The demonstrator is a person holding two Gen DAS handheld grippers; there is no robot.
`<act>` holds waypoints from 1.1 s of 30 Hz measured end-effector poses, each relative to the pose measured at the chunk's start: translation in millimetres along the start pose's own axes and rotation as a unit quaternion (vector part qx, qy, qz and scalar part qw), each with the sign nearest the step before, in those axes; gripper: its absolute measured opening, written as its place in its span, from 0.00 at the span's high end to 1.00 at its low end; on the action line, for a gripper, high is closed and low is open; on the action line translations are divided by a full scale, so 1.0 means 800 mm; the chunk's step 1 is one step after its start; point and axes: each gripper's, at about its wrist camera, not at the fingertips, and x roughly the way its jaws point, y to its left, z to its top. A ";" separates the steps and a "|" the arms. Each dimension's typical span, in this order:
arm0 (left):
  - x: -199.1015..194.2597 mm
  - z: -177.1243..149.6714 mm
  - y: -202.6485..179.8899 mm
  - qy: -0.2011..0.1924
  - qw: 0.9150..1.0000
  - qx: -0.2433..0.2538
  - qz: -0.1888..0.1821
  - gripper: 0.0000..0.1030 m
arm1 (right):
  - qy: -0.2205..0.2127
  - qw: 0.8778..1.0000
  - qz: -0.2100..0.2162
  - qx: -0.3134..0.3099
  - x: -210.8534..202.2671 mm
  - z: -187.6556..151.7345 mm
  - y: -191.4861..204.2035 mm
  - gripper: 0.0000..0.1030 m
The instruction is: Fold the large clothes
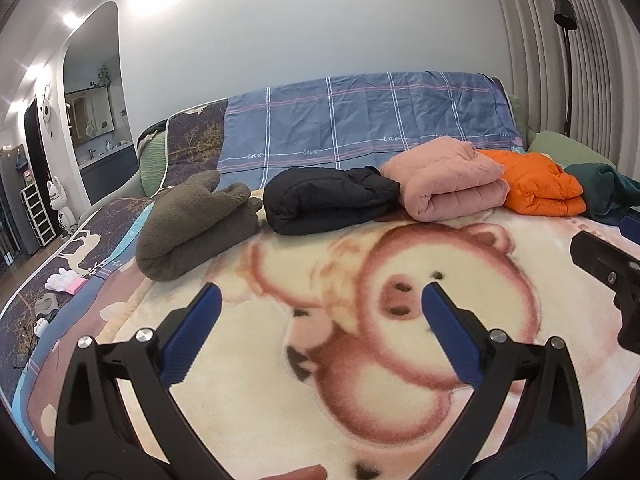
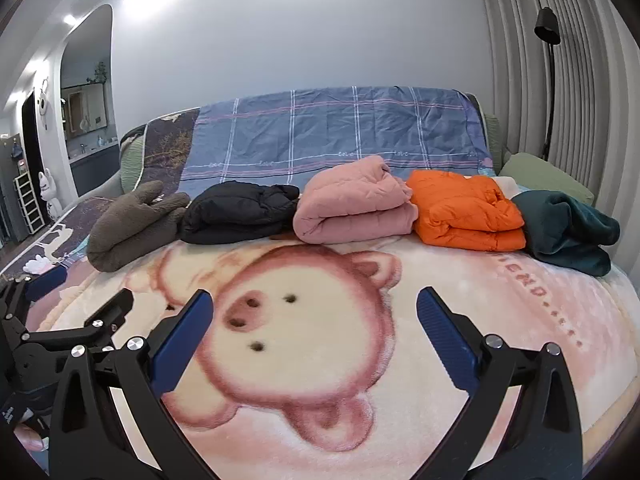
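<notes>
A: Fingers (image 1: pixel 202 322) of the left gripper (image 1: pixel 318 300) spread wide, nothing between them; right gripper (image 2: pixel 314 304) the same, its fingers (image 2: pixel 440 330) parted and empty. Both hover over the pig blanket (image 2: pixel 320 360).

B: Clothes?

A: Five folded bundles in a row along the blanket's far edge, left to right: brown fleece (image 2: pixel 132 224), black jacket (image 2: pixel 240 212), pink quilted jacket (image 2: pixel 352 204), orange puffer (image 2: pixel 468 212), teal garment (image 2: pixel 568 232). Neighbours touch.

B: Behind?

A: Blue plaid sheet (image 2: pixel 340 136) draped over the headboard. Black floor lamp (image 2: pixel 550 40) at right by the curtain (image 2: pixel 580 60). White socks (image 1: pixel 64 280) on the bed's left edge.
</notes>
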 end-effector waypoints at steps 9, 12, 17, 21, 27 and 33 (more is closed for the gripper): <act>0.005 0.001 0.003 0.003 1.000 -0.006 -0.007 0.02 | -0.001 1.000 -0.016 -0.004 0.001 0.001 0.002 0.01; 0.006 0.001 0.003 0.003 1.000 -0.006 -0.007 0.02 | 0.001 1.000 -0.018 -0.007 0.001 0.000 0.003 0.01; 0.008 -0.001 0.002 0.005 1.000 -0.001 -0.010 0.02 | 0.003 1.000 -0.017 -0.008 0.001 0.000 0.004 0.01; 0.008 -0.002 0.000 0.005 1.000 -0.001 -0.011 0.02 | 0.003 1.000 -0.017 -0.008 0.000 0.000 0.005 0.01; 0.005 -0.005 -0.001 0.009 1.000 -0.002 -0.015 0.02 | 0.005 1.000 -0.015 -0.009 0.000 0.000 0.005 0.01; 0.004 -0.005 -0.001 0.015 1.000 0.002 -0.021 0.02 | 0.005 1.000 -0.013 -0.012 -0.001 -0.002 0.007 0.01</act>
